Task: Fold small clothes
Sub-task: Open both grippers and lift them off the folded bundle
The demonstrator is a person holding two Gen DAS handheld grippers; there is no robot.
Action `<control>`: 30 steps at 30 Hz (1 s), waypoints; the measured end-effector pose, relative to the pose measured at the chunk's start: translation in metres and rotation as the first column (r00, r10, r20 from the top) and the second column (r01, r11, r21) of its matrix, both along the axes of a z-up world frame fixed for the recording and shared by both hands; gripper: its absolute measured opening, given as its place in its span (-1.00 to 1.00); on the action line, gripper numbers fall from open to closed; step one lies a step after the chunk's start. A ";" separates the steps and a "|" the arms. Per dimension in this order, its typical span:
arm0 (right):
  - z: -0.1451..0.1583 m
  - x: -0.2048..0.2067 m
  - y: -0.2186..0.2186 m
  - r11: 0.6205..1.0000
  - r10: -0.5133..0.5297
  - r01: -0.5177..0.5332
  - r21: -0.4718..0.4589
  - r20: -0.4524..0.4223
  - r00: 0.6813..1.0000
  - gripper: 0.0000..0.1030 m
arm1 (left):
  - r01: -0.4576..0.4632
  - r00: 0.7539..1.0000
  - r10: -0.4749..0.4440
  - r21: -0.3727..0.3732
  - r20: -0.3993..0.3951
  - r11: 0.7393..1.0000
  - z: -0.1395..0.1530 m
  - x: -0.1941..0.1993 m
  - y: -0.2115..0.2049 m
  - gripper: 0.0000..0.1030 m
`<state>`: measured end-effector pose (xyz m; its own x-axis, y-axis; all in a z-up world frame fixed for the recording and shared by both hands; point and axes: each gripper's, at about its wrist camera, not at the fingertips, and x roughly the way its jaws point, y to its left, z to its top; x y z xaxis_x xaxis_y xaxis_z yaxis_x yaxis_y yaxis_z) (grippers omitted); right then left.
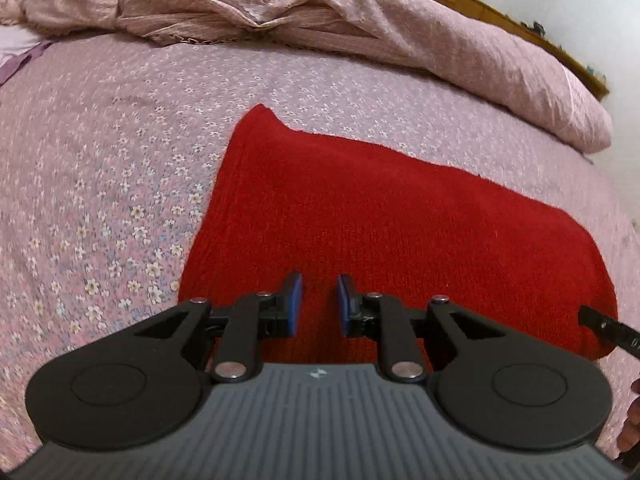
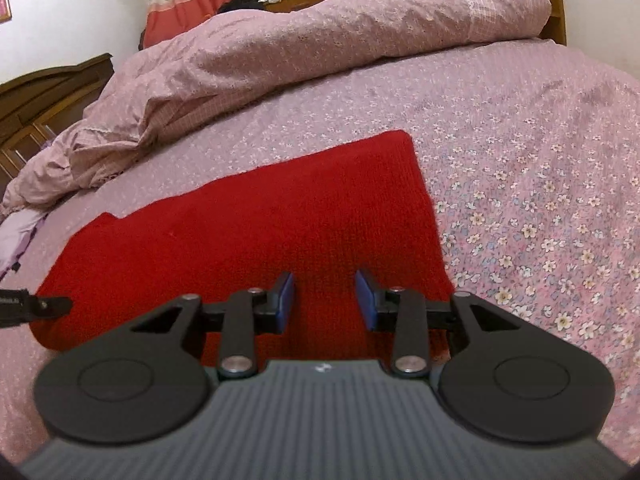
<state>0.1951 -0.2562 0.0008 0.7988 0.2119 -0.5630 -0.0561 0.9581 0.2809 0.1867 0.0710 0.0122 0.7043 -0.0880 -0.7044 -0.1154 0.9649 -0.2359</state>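
A red knitted garment (image 1: 360,216) lies flat and folded on the flowered pink bedspread (image 1: 100,168); it also shows in the right wrist view (image 2: 280,216). My left gripper (image 1: 319,294) is open and empty, hovering over the garment's near edge on its left half. My right gripper (image 2: 325,292) is open and empty over the near edge on the garment's right half. The tip of the right gripper shows at the right edge of the left wrist view (image 1: 608,330), and the left gripper's tip shows at the left of the right wrist view (image 2: 36,306).
A crumpled pink duvet (image 1: 280,12) lies along the far side of the bed, also in the right wrist view (image 2: 320,36). A wooden headboard (image 2: 48,92) and pink curtains (image 2: 188,0) stand behind. A lilac cloth (image 2: 16,240) lies at the left.
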 end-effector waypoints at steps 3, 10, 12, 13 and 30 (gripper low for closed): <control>-0.007 -0.002 -0.003 1.000 -0.001 0.000 0.028 0.026 1.000 -0.30 | -0.005 1.000 0.005 0.010 0.005 1.000 -0.001 0.001 -0.002 -0.56; -0.008 -0.012 -0.008 0.996 -0.032 0.030 0.085 0.028 0.999 -0.30 | -0.022 1.000 0.022 0.005 0.002 1.000 0.004 -0.006 0.000 -0.56; -0.002 -0.016 -0.007 0.995 -0.043 0.042 0.085 0.017 0.999 -0.29 | -0.020 1.000 0.020 -0.005 -0.002 1.000 0.006 -0.011 0.003 -0.56; 0.000 -0.018 -0.007 0.994 -0.046 0.045 0.095 0.012 0.999 -0.29 | -0.022 1.000 0.022 -0.008 -0.007 1.000 0.007 -0.015 0.004 -0.56; -0.014 -0.034 -0.028 0.880 -0.182 0.261 0.396 -0.227 0.957 0.42 | -0.053 0.995 0.064 0.134 -0.073 0.989 0.004 -0.041 -0.002 0.37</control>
